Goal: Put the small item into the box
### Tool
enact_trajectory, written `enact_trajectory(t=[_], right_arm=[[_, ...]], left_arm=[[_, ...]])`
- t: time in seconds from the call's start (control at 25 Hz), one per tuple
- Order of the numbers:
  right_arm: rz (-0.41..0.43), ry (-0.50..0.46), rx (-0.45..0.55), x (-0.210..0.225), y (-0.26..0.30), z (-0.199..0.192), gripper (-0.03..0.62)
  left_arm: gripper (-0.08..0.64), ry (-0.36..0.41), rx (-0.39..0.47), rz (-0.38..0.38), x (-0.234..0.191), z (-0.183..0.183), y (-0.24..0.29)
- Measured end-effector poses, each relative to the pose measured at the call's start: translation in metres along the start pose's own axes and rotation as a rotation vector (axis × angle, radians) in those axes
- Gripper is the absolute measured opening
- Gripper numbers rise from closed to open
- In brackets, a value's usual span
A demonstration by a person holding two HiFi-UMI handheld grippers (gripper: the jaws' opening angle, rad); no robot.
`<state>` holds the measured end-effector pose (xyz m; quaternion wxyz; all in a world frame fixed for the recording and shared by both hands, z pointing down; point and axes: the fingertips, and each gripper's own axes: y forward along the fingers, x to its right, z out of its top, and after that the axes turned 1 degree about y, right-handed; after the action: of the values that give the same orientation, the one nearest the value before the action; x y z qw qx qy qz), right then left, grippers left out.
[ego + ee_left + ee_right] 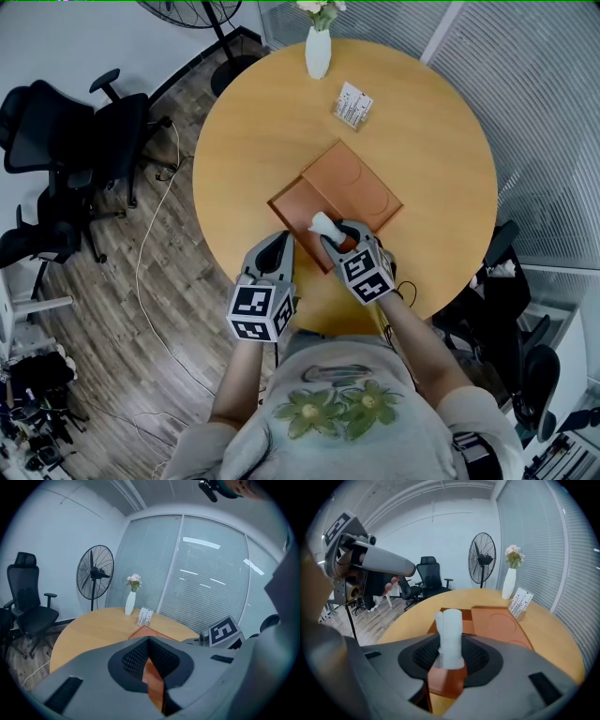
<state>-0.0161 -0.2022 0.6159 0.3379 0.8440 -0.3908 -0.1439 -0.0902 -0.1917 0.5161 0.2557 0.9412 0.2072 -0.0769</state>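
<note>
**Presently: hazards and holdings**

Held: we have one small white item pinched between the pads of the right gripper. The jaws are closed on its lower end only, so most of it stands up clear of them. It hangs just above the near part of the box, not yet inside.

Idle: the left gripper sits just beside the box with its jaw tips together and nothing between them.

Hazards, as we judge them:
- The grip is low on a tall piece, so it may tilt or slip out.
- If we let go too high or off-centre, it may strike the rim and drop onto the table or the lid.
- The box lies near the table's edge, so a nudge from either gripper may shift it.

Count:
- small item, one
- box, one, with its lid lying open alongside
- grippers, two
- vase with flowers, one
- card stand, one
- fan, one
- office chairs, at least two
</note>
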Motion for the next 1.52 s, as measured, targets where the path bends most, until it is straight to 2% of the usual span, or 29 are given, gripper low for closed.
enact_trajectory(t=[1.52], right_arm=[[0.011,-0.056,-0.189,-0.007,0.054,-0.034,0.153]], left_arm=[[0.002,-0.018,-0.034,0.004,-0.009,-0.012,0.008]])
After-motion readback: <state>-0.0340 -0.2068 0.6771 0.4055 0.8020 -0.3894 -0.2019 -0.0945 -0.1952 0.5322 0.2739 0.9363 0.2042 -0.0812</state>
